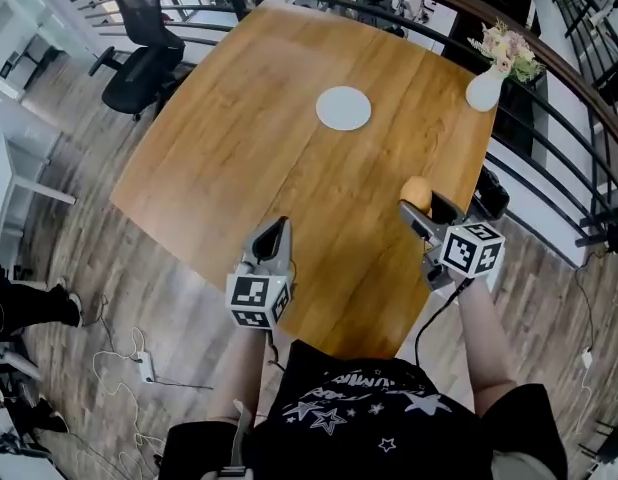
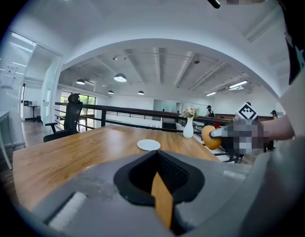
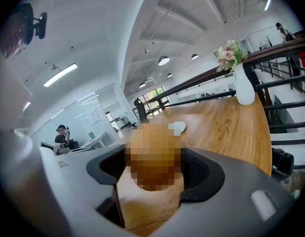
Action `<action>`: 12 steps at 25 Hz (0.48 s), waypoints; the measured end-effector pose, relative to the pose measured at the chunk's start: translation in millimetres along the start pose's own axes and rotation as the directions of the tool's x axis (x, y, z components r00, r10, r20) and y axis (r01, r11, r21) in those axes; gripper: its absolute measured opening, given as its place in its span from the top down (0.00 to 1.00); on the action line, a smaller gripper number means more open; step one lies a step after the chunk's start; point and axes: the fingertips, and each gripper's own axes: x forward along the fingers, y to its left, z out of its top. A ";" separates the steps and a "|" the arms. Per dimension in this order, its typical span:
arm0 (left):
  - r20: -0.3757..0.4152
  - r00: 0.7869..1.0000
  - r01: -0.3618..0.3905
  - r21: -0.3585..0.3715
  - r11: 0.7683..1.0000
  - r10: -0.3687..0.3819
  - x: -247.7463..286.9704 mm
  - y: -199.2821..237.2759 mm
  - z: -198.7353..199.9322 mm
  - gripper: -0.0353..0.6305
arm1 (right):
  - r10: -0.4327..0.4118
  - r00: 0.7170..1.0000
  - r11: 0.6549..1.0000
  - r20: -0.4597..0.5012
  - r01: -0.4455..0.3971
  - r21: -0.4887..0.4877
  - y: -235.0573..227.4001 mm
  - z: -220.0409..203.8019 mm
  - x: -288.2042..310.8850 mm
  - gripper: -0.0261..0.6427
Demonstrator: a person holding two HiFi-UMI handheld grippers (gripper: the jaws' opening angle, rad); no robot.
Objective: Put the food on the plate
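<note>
The right gripper has the bun clamped between its jaws, held in the air over the near right edge of the table. In the right gripper view the bun fills the gap, both jaws pressed against it. The left gripper hovers over the near edge with its jaws drawn in to a narrow slit. In its own view only a sliver of tabletop shows through that gap.

The plate sits flat and bare towards the far middle of the table, well apart from the bun. A stretch of plain wood lies between the two. From the bun the plate is further out and off to the left.

At the far right corner stands a white vase with flowers, upright, close to the table edge and off to the right of the plate. A dark railing curves round behind the table on that side. An office chair stands on the floor beyond the far left corner, clear of the tabletop. Down on the floor at the left, a power strip and loose cable lie near the person's feet.
</note>
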 end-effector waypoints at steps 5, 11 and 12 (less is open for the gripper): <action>0.012 1.000 0.021 -0.012 1.000 -0.021 23.7 22.5 4.0 0.94 | -0.016 1.000 0.999 -0.025 0.015 -0.037 -5.6 15.4 37.3 0.46; -0.005 0.998 0.055 -0.002 0.999 -0.055 52.7 42.7 -0.4 0.94 | -0.038 0.999 0.996 -0.030 0.036 -0.081 -12.6 35.1 80.3 0.46; -0.009 0.998 0.059 -0.004 0.998 -0.059 57.4 45.4 -1.7 0.94 | -0.042 0.999 0.995 -0.032 0.039 -0.087 -13.5 36.0 86.5 0.46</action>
